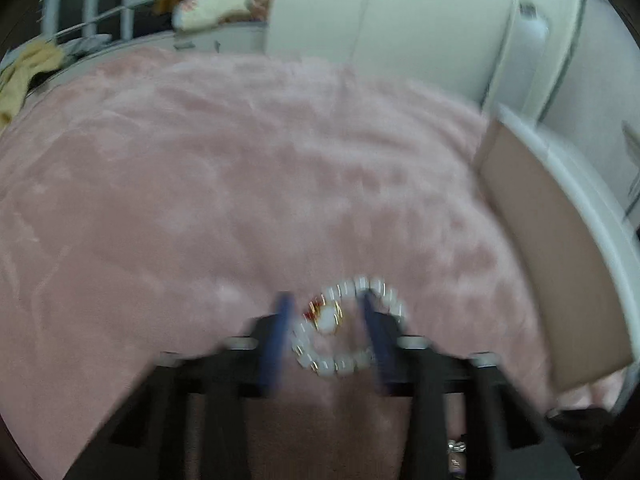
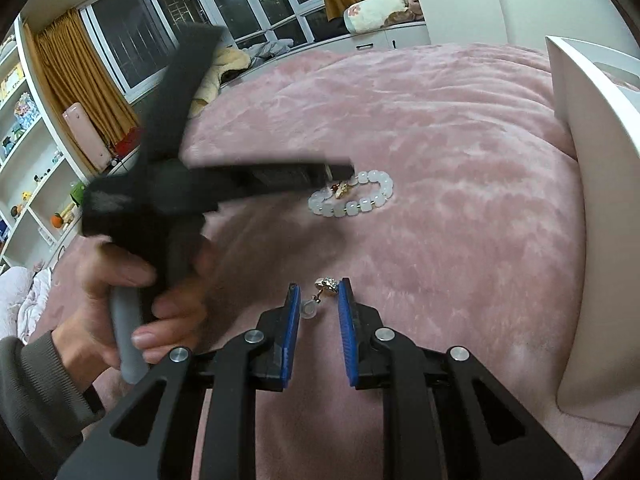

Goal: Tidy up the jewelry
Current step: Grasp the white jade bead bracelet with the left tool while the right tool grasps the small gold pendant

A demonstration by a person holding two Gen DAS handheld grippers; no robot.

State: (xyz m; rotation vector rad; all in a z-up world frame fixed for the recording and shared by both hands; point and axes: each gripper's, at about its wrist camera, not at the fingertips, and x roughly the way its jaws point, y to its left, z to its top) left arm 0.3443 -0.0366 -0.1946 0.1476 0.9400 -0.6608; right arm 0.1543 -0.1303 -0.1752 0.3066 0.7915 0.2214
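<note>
A white bead bracelet [image 1: 348, 328] is looped over one finger of the nearly closed left claw [image 1: 326, 300]; an earring [image 2: 325, 289] is pinched in the right claw [image 2: 319, 292], nearer the viewer.

My left gripper [image 1: 326, 312] points steeply down, blue pads [image 1: 280, 340] a narrow gap apart, the view blurred. My left hand [image 2: 120, 300] wraps its grey handle, sleeve at the wrist. My right gripper [image 2: 320, 300] tilts down too, its pads [image 2: 294, 320] parted by a small gap
</note>
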